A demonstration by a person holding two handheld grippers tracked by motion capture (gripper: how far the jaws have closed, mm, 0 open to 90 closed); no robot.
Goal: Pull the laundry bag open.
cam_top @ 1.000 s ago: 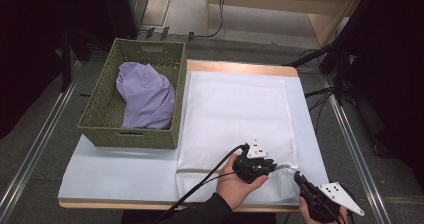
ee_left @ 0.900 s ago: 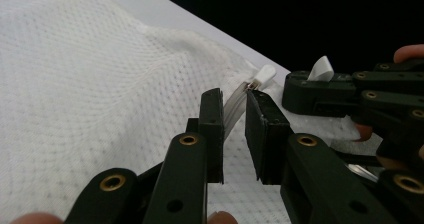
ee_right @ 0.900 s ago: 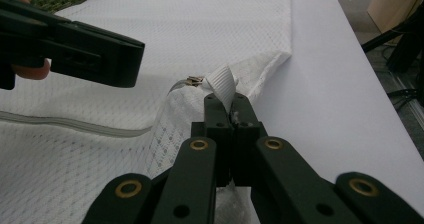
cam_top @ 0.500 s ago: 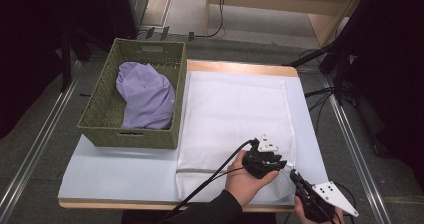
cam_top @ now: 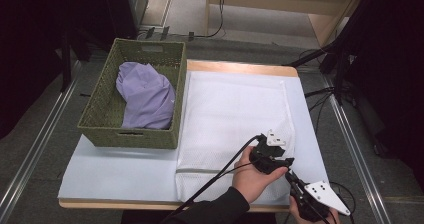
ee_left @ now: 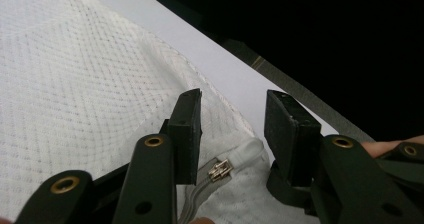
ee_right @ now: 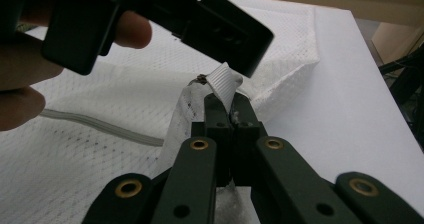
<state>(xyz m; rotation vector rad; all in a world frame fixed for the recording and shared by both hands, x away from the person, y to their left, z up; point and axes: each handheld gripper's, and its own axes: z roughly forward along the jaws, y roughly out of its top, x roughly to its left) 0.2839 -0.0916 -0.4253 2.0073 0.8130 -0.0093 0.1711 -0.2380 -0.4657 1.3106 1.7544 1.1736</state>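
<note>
L gripper (ee_left: 232, 129): jaws just opening, zip pull (ee_left: 219, 170) loose between, nothing held
R gripper (ee_right: 231, 111): clamped on bag (cam_top: 235, 114) corner by zip pull

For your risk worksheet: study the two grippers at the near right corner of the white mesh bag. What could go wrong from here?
1. The left gripper has just been opening; the zipper pull lies loose between its jaws and may be missed.
2. The right gripper pinches the mesh bag corner; a tug could slip.

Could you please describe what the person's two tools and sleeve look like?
Both the left tool and the right tool are black, with brass-coloured rivets on their linkages. Each carries a grey three-cornered plate and trails a black cable. The left forearm wears a dark sleeve.
</note>
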